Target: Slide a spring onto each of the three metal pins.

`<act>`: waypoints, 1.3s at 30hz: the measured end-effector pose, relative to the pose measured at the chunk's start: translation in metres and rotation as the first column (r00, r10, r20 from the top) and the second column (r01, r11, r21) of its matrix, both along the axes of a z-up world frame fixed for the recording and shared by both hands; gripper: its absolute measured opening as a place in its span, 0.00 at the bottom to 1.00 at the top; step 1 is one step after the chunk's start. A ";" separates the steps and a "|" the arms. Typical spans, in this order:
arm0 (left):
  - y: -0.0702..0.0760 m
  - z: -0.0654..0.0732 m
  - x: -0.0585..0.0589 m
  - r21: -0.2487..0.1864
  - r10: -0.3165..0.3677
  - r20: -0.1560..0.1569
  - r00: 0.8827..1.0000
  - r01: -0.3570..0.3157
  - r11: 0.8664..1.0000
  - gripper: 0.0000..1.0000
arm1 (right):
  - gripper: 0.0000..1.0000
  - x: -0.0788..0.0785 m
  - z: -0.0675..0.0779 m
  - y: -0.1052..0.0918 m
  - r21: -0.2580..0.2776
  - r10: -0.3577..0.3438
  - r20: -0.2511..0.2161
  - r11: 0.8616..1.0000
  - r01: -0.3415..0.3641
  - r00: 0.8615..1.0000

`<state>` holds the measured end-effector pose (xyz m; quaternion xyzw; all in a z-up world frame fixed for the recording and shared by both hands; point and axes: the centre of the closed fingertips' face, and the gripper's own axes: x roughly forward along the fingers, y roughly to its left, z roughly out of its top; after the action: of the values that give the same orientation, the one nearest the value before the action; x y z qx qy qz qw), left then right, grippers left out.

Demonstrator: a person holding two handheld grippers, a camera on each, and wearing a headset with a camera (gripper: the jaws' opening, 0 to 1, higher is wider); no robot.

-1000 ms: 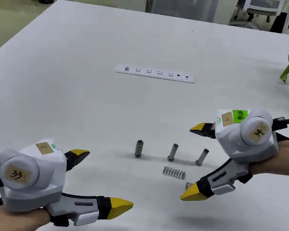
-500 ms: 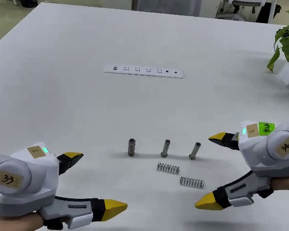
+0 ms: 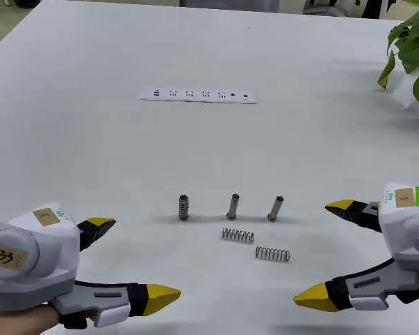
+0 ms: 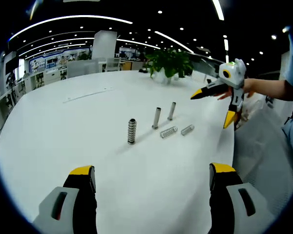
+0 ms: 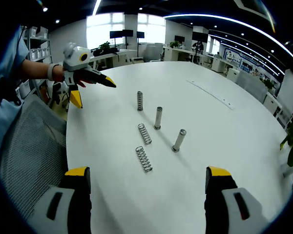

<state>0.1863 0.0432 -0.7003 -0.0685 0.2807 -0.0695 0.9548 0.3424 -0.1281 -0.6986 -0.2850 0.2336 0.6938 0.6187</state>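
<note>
The left tool [image 3: 138, 258] is hanging released and empty, jaws spread wide, near the front of the worktop [image 3: 70, 153]. The right tool [image 3: 318, 252] is likewise gaping, gripping nothing, just right of the parts. Both are probably standing off to keep the row in plain sight before a pick. Between them three pins are standing in a line. The left pin [image 3: 184, 198] is already carrying a fitted spring [image 3: 184, 210], while the middle pin [image 3: 232, 206] and right pin [image 3: 275, 208] are showing bare. The far spring [image 3: 237, 235] and near spring [image 3: 273, 254] are lying loose just in front of them, straight on the worktop rather than in any tray, handy for the right tool.
</note>
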 end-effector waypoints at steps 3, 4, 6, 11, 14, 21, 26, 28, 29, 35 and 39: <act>0.000 -0.002 -0.002 0.006 -0.008 -0.013 1.000 0.008 1.000 0.99 | 0.99 0.002 0.001 -0.006 0.016 -0.034 -0.010 0.999 0.034 0.999; 0.000 -0.002 -0.003 0.006 -0.008 -0.015 1.000 0.008 1.000 0.99 | 0.99 0.003 0.001 -0.009 0.014 -0.041 -0.007 0.999 0.041 0.999; 0.000 -0.002 -0.003 0.007 -0.012 -0.017 1.000 0.012 1.000 0.99 | 0.99 0.004 0.001 -0.013 0.017 -0.051 -0.006 0.999 0.051 0.999; -0.007 -0.001 0.001 0.021 -0.047 -0.027 0.999 0.047 0.999 0.99 | 0.99 0.004 0.000 -0.018 0.026 -0.078 -0.012 0.997 0.078 0.997; -0.011 -0.001 0.005 0.032 -0.083 -0.032 0.996 0.084 0.996 0.99 | 0.99 0.002 -0.001 -0.021 0.030 -0.088 -0.019 0.996 0.088 0.996; -0.034 0.000 0.025 0.068 -0.188 -0.037 0.981 0.190 0.979 0.93 | 0.99 -0.006 -0.007 -0.027 0.034 -0.108 -0.042 0.993 0.110 0.993; -0.051 0.002 0.048 0.114 -0.295 -0.060 0.954 0.300 0.947 0.84 | 0.99 -0.012 -0.011 -0.031 0.031 -0.113 -0.055 0.993 0.114 0.992; -0.053 -0.003 0.058 0.141 -0.343 -0.086 0.935 0.352 0.925 0.81 | 0.99 -0.013 -0.012 -0.033 0.033 -0.116 -0.059 0.992 0.118 0.991; -0.061 -0.003 0.066 0.150 -0.353 -0.095 0.931 0.364 0.919 0.79 | 0.99 -0.013 -0.013 -0.034 0.036 -0.121 -0.061 0.992 0.124 0.991; -0.065 -0.015 0.096 0.210 -0.373 -0.182 0.910 0.406 0.889 0.68 | 0.98 -0.014 -0.008 -0.034 0.066 -0.148 -0.073 0.986 0.153 0.986; -0.069 -0.018 0.107 0.206 -0.367 -0.224 0.903 0.412 0.888 0.54 | 0.98 -0.014 -0.010 -0.037 0.068 -0.164 -0.095 0.983 0.171 0.982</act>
<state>0.2933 -0.0261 -0.7187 0.1034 0.3799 -0.2182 0.8930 0.3282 -0.1649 -0.7086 -0.2093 0.2576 0.6596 0.6744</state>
